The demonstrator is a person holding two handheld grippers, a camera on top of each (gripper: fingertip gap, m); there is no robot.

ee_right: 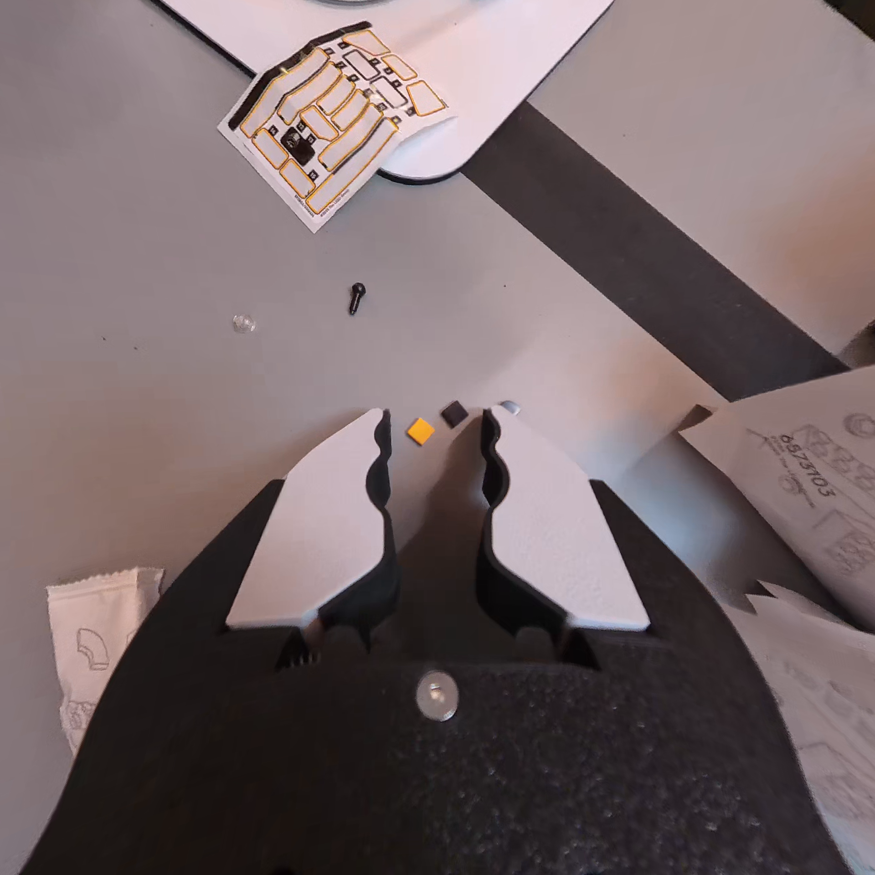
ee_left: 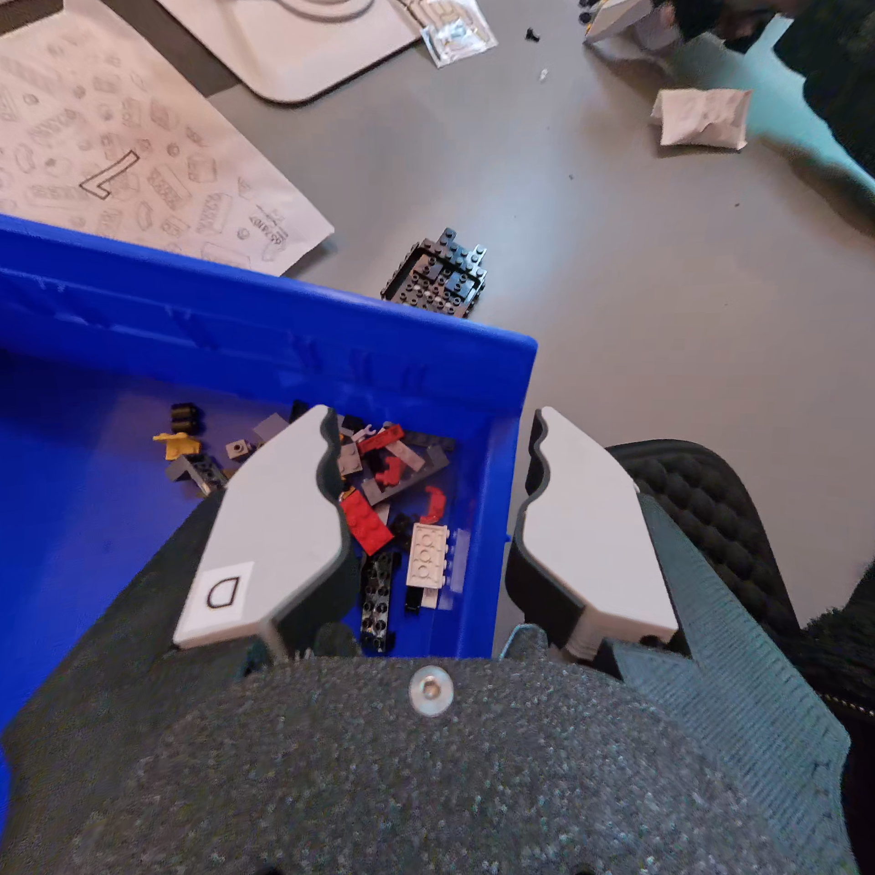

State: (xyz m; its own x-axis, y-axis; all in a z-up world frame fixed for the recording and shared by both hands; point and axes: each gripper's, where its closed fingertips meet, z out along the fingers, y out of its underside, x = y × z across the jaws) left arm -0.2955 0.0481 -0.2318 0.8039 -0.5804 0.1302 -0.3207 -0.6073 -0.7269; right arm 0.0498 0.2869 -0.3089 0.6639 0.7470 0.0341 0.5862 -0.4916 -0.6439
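Note:
My left gripper [ee_left: 433, 416] is open and empty above the right corner of a blue bin [ee_left: 265, 326]. Its left finger hangs over the bin, its right finger outside the bin wall. In the bin lie several loose toy bricks: a red brick [ee_left: 365, 520], a white plate [ee_left: 427, 555], a black plate [ee_left: 376, 599] and a yellow piece [ee_left: 177, 443]. My right gripper [ee_right: 435, 419] is open and empty just above the grey table. A small yellow square tile [ee_right: 420, 431] lies between its fingertips. A dark square tile [ee_right: 453, 413] lies just beyond, near the right fingertip.
A black brick assembly [ee_left: 438, 277] sits on the table beyond the bin. Printed paper bags [ee_left: 118, 156] [ee_right: 805, 497], a sticker sheet [ee_right: 338, 125], a white board [ee_right: 426, 47], a black pin [ee_right: 356, 297], a clear stud [ee_right: 245, 324] and a small paper packet [ee_left: 700, 118] lie around. Tip to tip, the grippers are about 45 cm apart. The red brick [ee_left: 365, 520] lies some 8 cm from my left tips, 45 cm from my right tips. My right tips are about 45 cm from the white plate [ee_left: 427, 555], my left tips only 9 cm.

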